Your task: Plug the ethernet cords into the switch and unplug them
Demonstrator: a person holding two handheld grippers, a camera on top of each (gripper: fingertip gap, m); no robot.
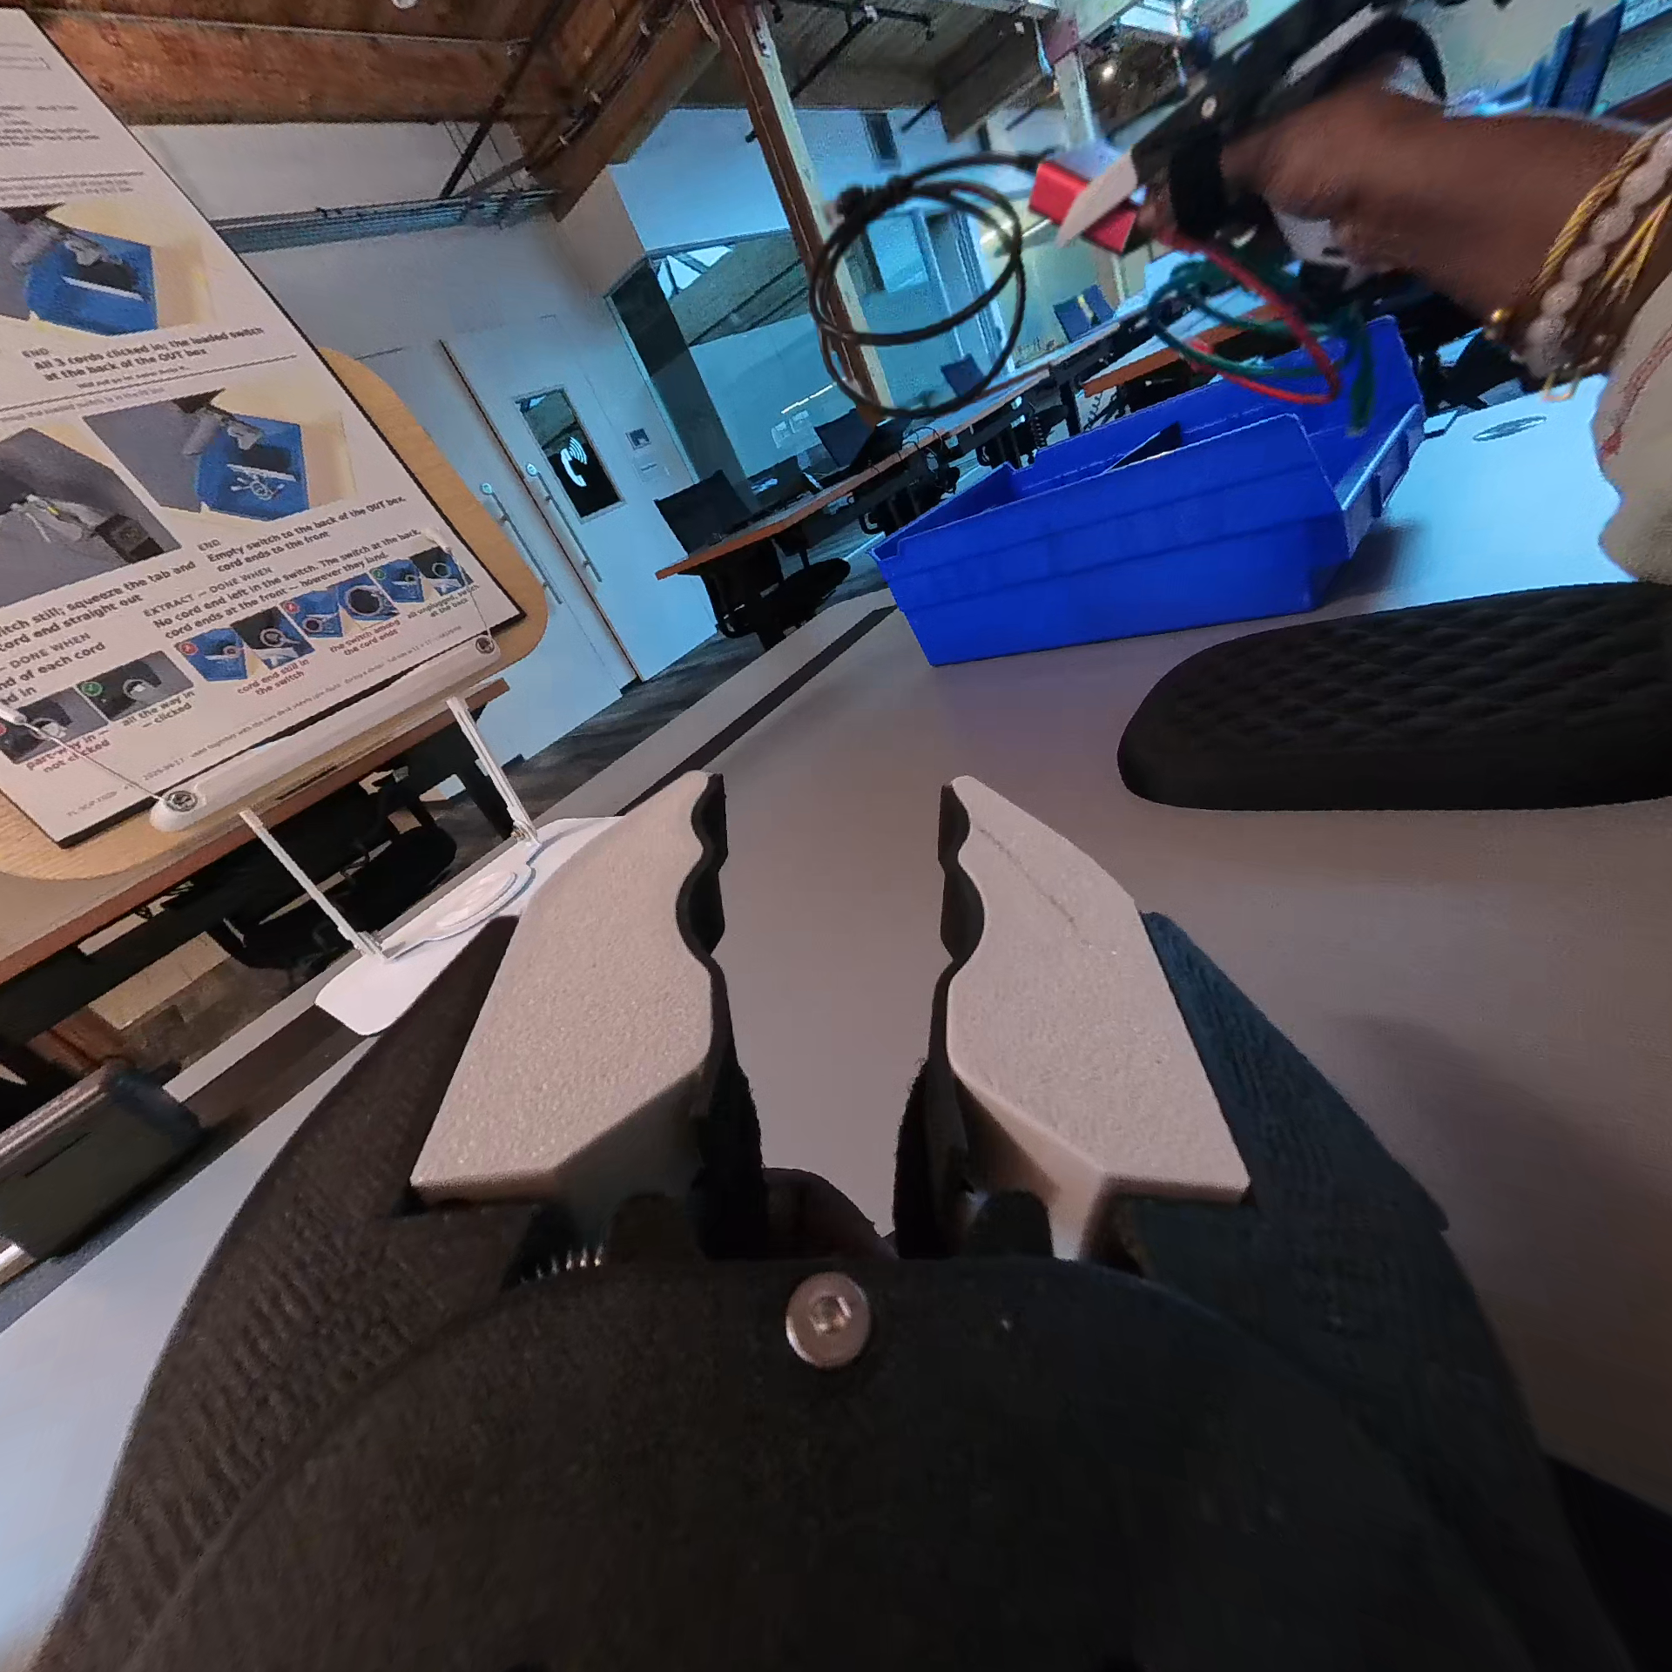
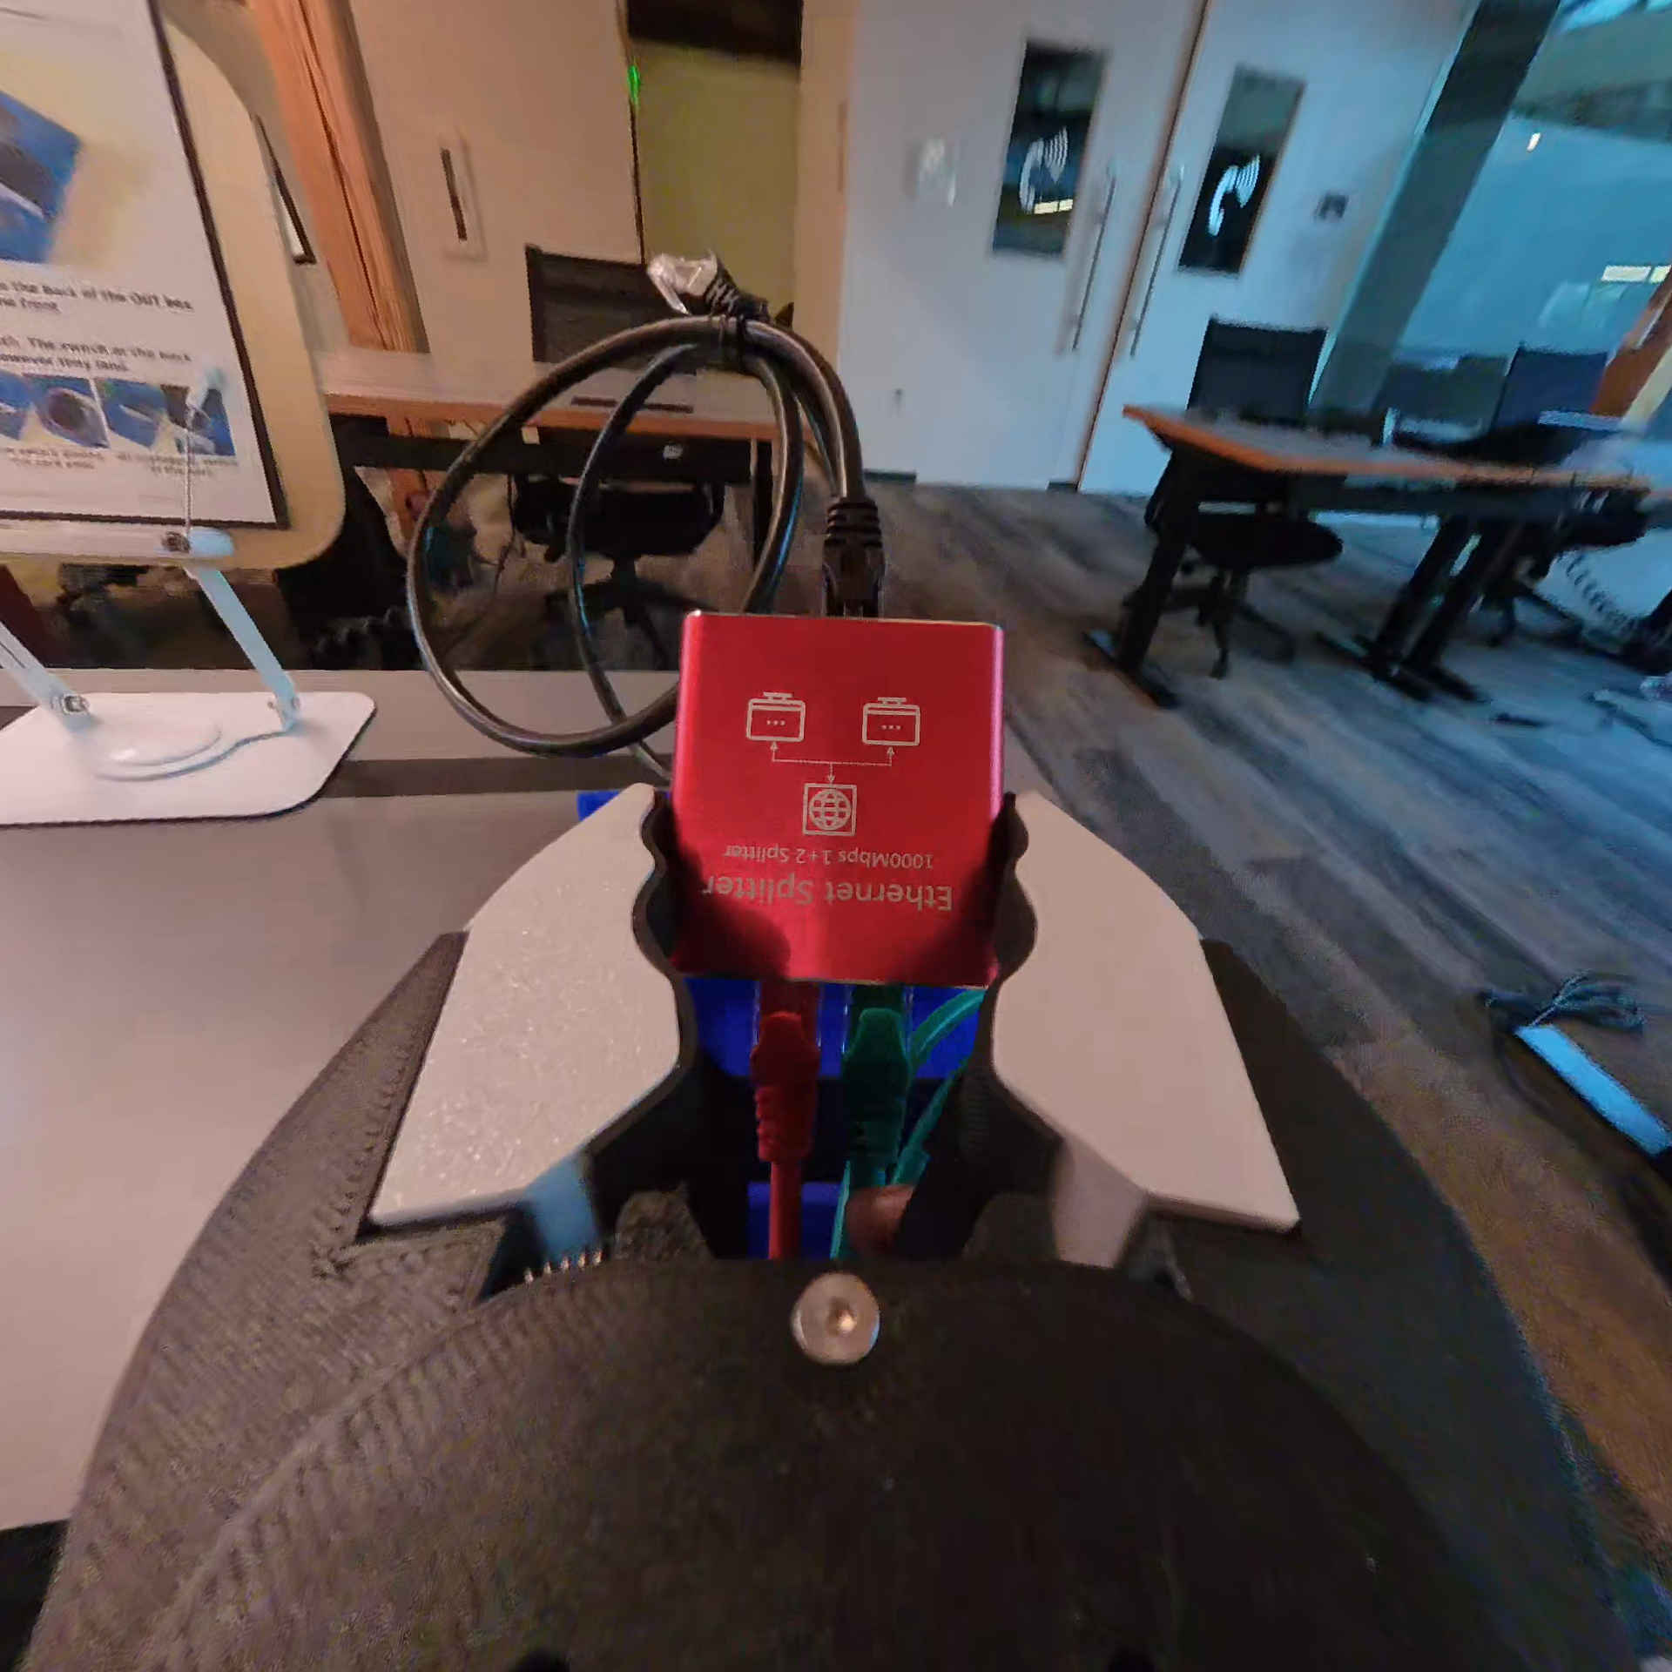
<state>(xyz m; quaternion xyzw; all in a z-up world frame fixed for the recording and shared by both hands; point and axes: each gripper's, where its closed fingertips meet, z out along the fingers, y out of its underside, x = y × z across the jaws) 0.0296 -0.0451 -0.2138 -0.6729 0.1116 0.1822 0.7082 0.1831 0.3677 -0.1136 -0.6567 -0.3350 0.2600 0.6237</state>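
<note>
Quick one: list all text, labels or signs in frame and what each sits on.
I won't quote the wording, so this lists only what carries it.
On the red switch, held in the right hand-held gripper: white printed lines and a diagram, sharp.
On the instruction board: printed captions beside photos, partly blurred.
On the dark door panels: white symbols, no words visible.

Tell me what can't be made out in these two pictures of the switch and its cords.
- Right wrist view: the ports of the red switch are hidden by its own body, so how deep the red cord, green cord and black cord sit cannot be told.
- Left wrist view: the right tool is motion-blurred; its grip is unclear there.
- Left wrist view: the blue bins' contents are hidden behind their walls.
</note>
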